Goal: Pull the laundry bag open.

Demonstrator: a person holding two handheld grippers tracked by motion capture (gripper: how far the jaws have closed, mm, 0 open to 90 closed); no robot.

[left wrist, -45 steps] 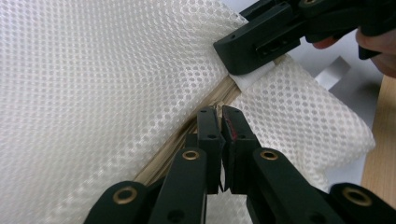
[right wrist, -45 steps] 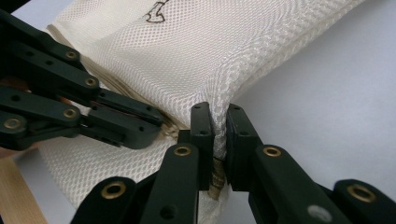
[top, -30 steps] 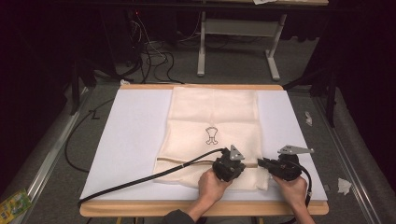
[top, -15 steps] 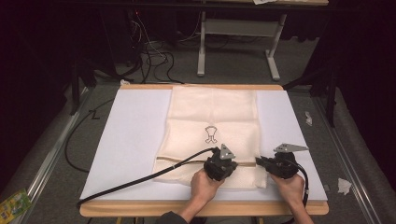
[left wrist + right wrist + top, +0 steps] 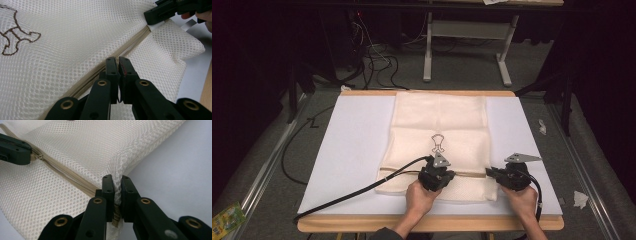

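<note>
A cream mesh bag (image 5: 439, 120) lies flat on a white mat (image 5: 357, 150), with a brown embroidered motif (image 5: 438, 142) at its middle. A beige zipper (image 5: 469, 175) crosses the bag near its front end. My left gripper (image 5: 450, 175) sits on that zipper line, shut on the zipper pull (image 5: 38, 157); its jaws (image 5: 118, 61) press together over the zipper (image 5: 132, 43). My right gripper (image 5: 488, 172) is shut on the bag's right edge at the zipper's end, with mesh pinched between its jaws (image 5: 117, 181). In the left gripper view the right gripper (image 5: 152, 18) clamps that corner.
The mat covers a wooden table (image 5: 427, 223). A black cable (image 5: 357, 192) trails left from the left gripper across the mat. Beyond the table stand a grey desk frame (image 5: 467, 30) and floor cables (image 5: 377, 60). Paper scraps (image 5: 579, 199) lie on the floor at right.
My left gripper has slid left along the zipper, away from the right gripper. The right gripper has stayed at the bag's right edge.
</note>
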